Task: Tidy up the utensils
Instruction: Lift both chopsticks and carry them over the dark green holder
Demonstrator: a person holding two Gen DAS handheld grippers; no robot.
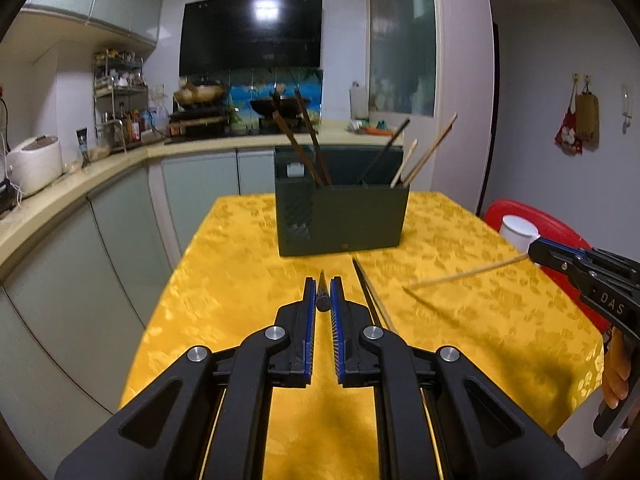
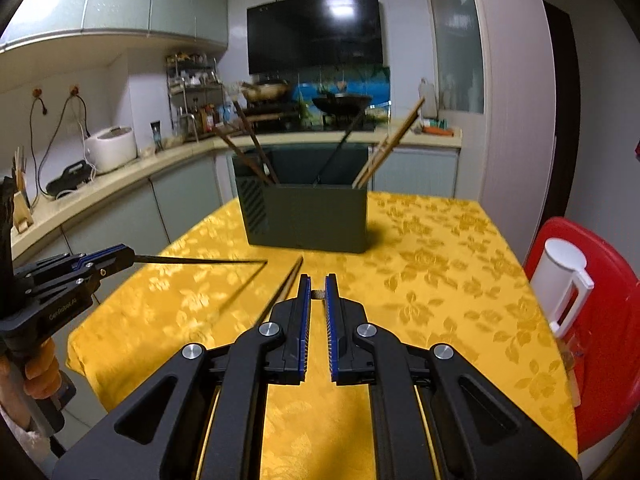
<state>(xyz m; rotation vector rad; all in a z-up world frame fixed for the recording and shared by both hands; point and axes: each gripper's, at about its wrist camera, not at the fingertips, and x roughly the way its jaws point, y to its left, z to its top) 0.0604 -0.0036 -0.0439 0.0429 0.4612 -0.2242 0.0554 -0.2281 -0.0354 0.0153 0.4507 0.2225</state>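
1. Left wrist view: left gripper (image 1: 323, 294) has its jaws nearly closed, clamped on a dark chopstick (image 1: 322, 289) whose tip pokes forward, clear of the bench (image 1: 240, 260) with its yellow cloth.
2. Same view: green utensil holder (image 1: 344, 216) stands upright mid-bench, straight ahead. Brown chopsticks (image 1: 308, 140) lean in its left end; a black one (image 1: 386, 148) and pale ones (image 1: 432, 148) lean toward its right end.
3. Same view: one more dark chopstick (image 1: 370, 296) lies flat on the cloth, just right of the jaws, pointing toward the holder.
4. Same view: right gripper (image 1: 538, 250) enters from the right edge, jaws pinched on a pale chopstick (image 1: 464, 274) that slants down-left above the cloth.
5. Right wrist view: right gripper (image 2: 318, 294) jaws nearly closed, pale chopstick end (image 2: 318, 294) seen between them.
6. Same view: left gripper (image 2: 128, 258) at left, held by a hand (image 2: 38, 372), carries the dark chopstick (image 2: 200, 261) roughly level, tip pointing right. Holder (image 2: 308, 216) ahead; loose chopstick (image 2: 286, 284) on the cloth just left of the jaws.
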